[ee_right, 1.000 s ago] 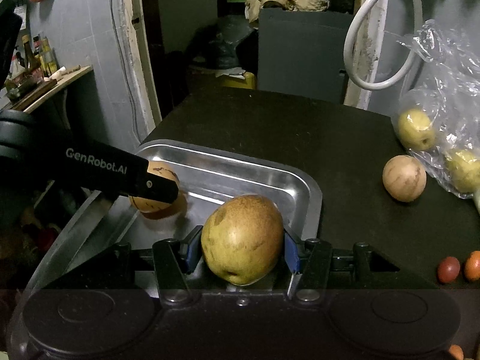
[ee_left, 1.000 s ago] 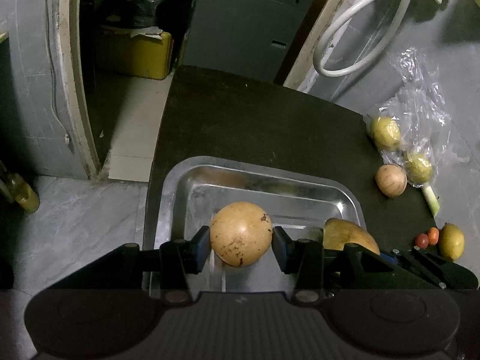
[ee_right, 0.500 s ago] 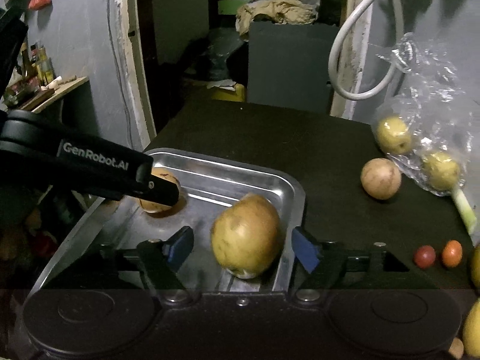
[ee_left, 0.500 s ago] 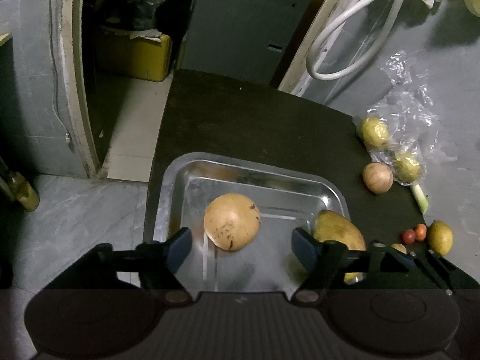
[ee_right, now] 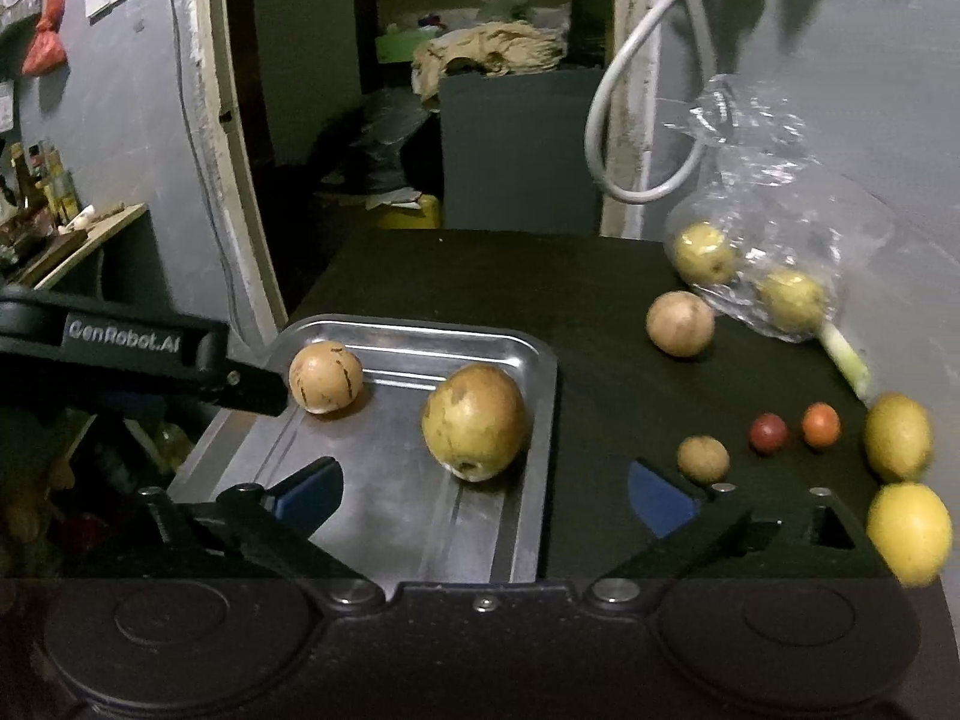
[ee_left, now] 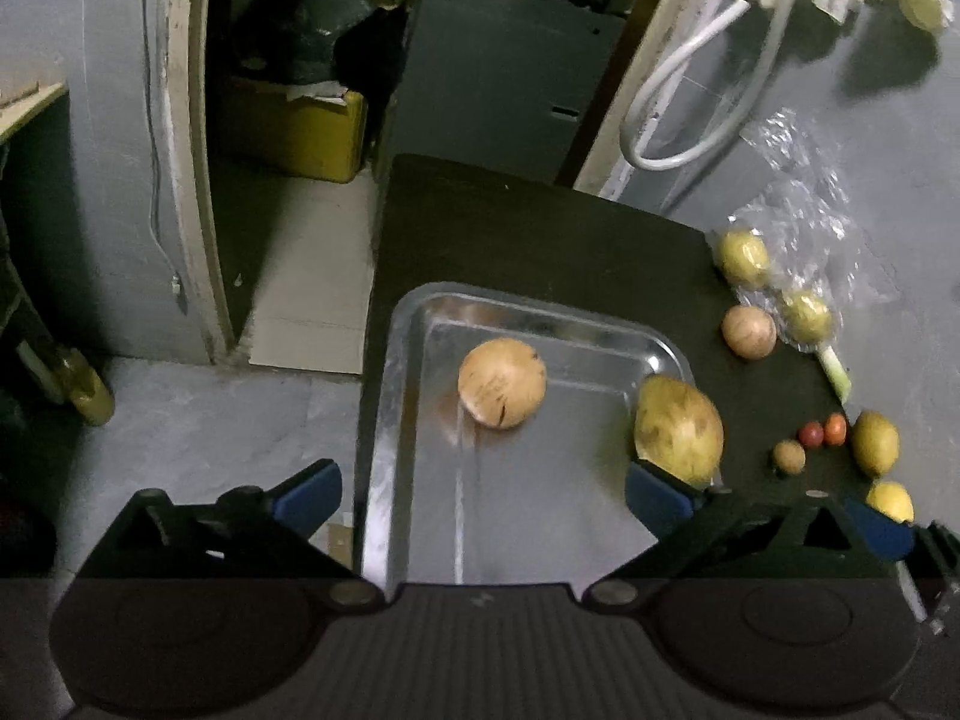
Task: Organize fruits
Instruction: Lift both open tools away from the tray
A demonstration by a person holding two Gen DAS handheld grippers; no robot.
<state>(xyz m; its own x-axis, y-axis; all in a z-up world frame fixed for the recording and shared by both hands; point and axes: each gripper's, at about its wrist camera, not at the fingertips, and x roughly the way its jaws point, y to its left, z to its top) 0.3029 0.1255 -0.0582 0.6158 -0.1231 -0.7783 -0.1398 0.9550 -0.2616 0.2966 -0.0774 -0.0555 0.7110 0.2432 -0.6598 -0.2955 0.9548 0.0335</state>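
A steel tray point(ee_left: 414, 324) point(ee_right: 540, 420) sits on the dark table. Inside lie a round tan fruit point(ee_left: 501, 383) point(ee_right: 326, 377) and a larger yellow-brown pear-like fruit point(ee_left: 678, 423) point(ee_right: 474, 421) by the tray's right wall. My left gripper point(ee_left: 480, 495) is open above the tray's near part, holding nothing. My right gripper point(ee_right: 483, 495) is also open and empty, over the tray's right rim. The left gripper's black arm point(ee_right: 138, 354) shows beside the tan fruit in the right wrist view.
On the table right of the tray: a round brown fruit point(ee_right: 680, 324), two yellow fruits in a clear plastic bag point(ee_right: 780, 252), a small brown fruit point(ee_right: 703, 458), two small red-orange fruits point(ee_right: 795, 429), two lemons point(ee_right: 900, 480). A white hose point(ee_right: 630, 138) hangs on the wall.
Both grippers opened and let go of their fruits, which now rest in the tray. Both grippers pulled back and up from the tray.
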